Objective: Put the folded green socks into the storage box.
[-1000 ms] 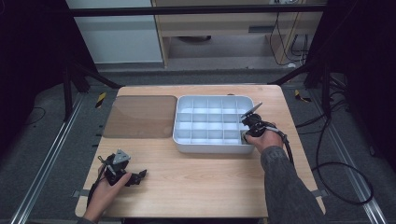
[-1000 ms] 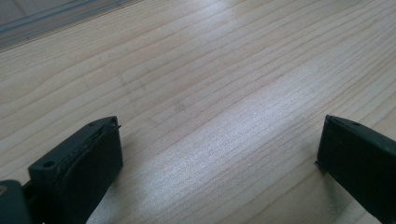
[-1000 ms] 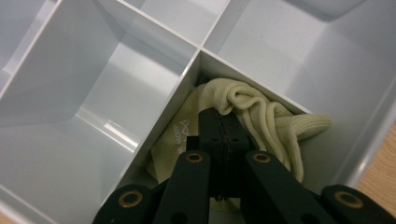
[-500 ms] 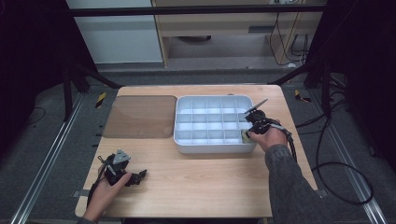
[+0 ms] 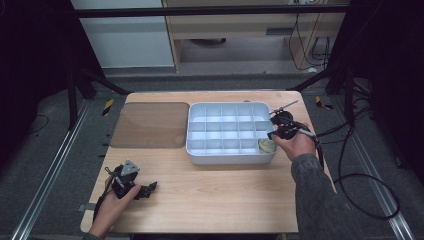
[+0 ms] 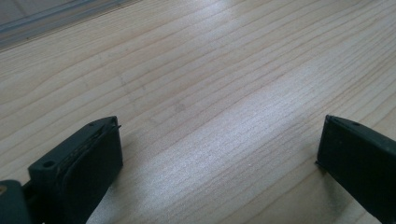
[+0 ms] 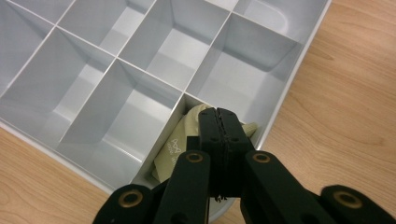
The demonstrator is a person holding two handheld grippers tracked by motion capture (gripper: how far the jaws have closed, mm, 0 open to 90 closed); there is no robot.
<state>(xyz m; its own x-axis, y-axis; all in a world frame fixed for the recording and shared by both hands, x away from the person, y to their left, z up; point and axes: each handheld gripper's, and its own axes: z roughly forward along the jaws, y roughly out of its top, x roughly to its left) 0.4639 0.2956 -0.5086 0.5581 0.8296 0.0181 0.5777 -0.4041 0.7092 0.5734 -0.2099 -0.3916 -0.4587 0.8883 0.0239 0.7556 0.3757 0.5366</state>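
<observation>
High view, nearest edge first: the left gripper [image 5: 150, 188] rests low on the wooden table [image 5: 215, 200] at its near left corner, held in the person's left hand [image 5: 112, 207], with a grey three-cornered plate on top. Left gripper view confirms the state: its two black jaws stand wide apart, with bare wood grain between them and nothing held.

Further in, at the near right of the table, the person's right forearm in a grey sleeve [image 5: 317, 200] runs up to the right hand [image 5: 295, 145], which holds the right gripper [image 5: 271, 135] at the right end of the tray. Right gripper view shows that gripper [image 7: 219, 116] with its jaws pressed together, pad against pad, and nothing between them. The tips hang just above a folded beige cloth [image 7: 180, 149] that carries a small printed mark. The cloth [image 5: 266, 145] lies in the near right corner compartment of the white divided tray [image 5: 200, 150]; whether the jaw tips touch it cannot be told. The other compartments seen in this view hold nothing.

The tray sits at the middle right of the table. Just beside it on the left, lying flat, is a brown translucent lid [image 5: 150, 125]; whether the two touch cannot be told.

Beyond the table, a black cable [image 5: 350, 175] trails from the right gripper onto the grey floor at the right.
</observation>
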